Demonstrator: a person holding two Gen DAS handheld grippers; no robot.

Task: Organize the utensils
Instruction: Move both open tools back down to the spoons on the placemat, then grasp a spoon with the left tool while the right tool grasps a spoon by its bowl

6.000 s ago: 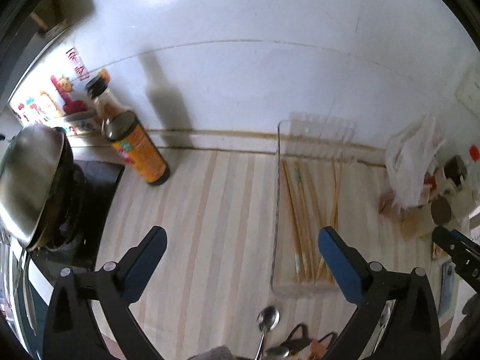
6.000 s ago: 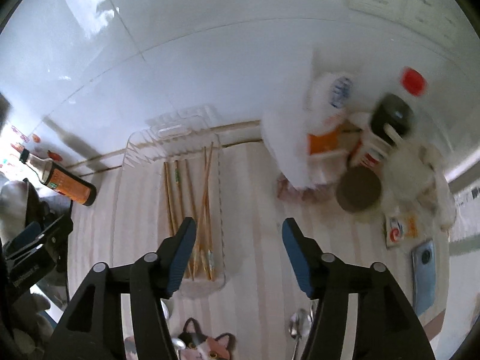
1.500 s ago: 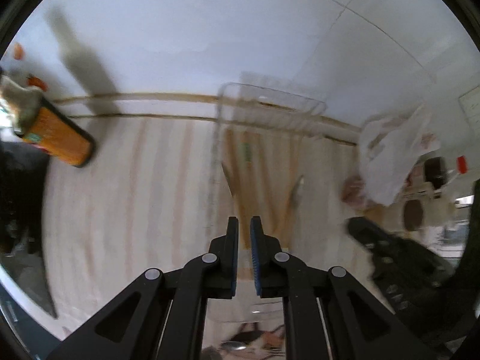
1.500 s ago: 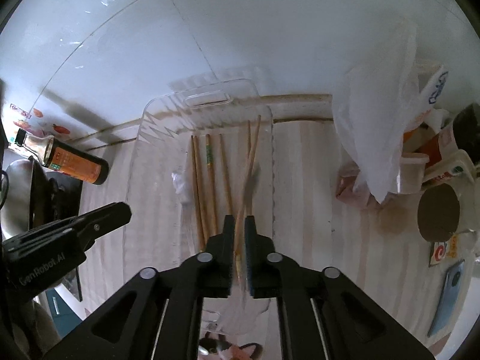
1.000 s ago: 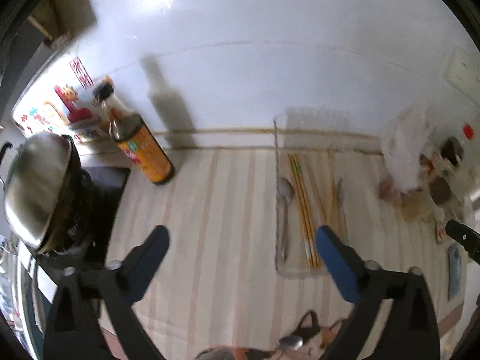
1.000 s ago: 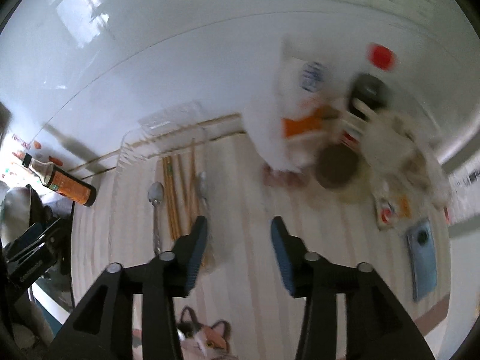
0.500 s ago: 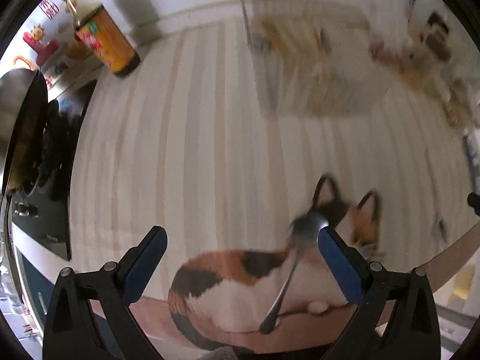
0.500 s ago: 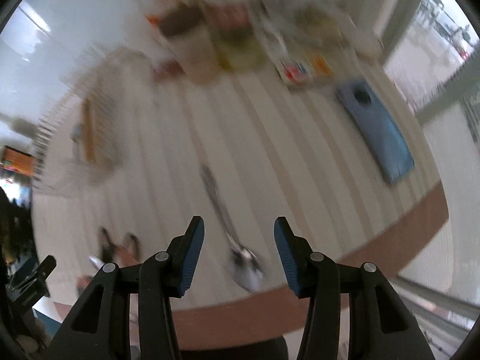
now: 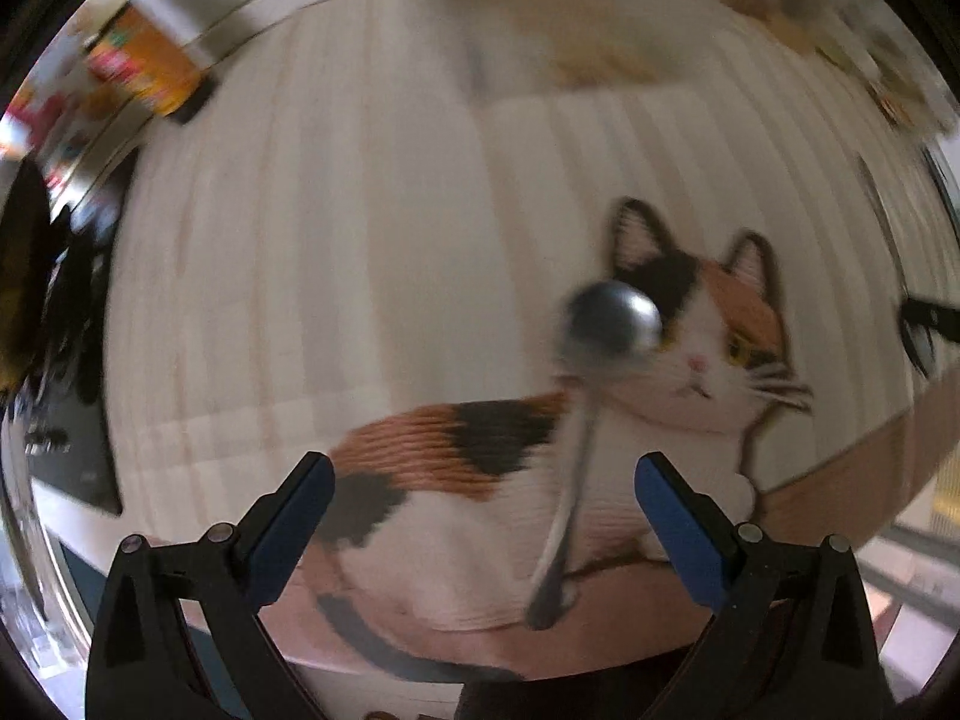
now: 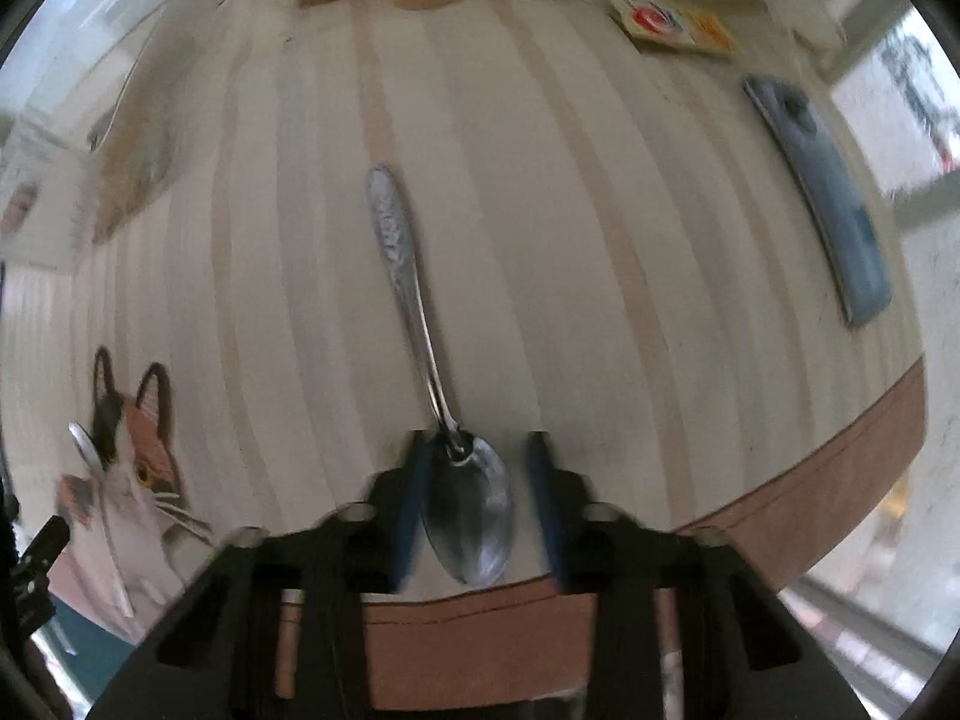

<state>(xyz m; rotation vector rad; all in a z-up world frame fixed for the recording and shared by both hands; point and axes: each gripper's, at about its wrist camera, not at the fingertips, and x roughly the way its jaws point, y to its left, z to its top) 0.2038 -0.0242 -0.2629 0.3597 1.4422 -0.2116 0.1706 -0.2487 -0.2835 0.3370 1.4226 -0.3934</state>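
Left wrist view: the left gripper point(image 9: 483, 504) hangs low over the striped desk point(image 9: 360, 252) with its jaws spread wide and nothing between them. A spoon point(image 9: 591, 408) lies on a cat picture point(image 9: 600, 438), bowl away from the camera, handle running back toward the gap between the blue pads point(image 9: 288, 519). An orange-labelled bottle point(image 9: 147, 69) stands far left by the wall, blurred.

Right wrist view: the right gripper point(image 10: 477, 504) sits just above the desk point(image 10: 540, 210) near its brown front edge, jaws partly open, one pad on either side of a second spoon point(image 10: 456, 420). Its bowl lies between the pads; whether they touch it I cannot tell. The patterned handle points away. A blue phone point(image 10: 825, 198) lies to the right, well apart. The cat picture point(image 10: 132, 480) and first spoon point(image 10: 96, 480) show at far left.
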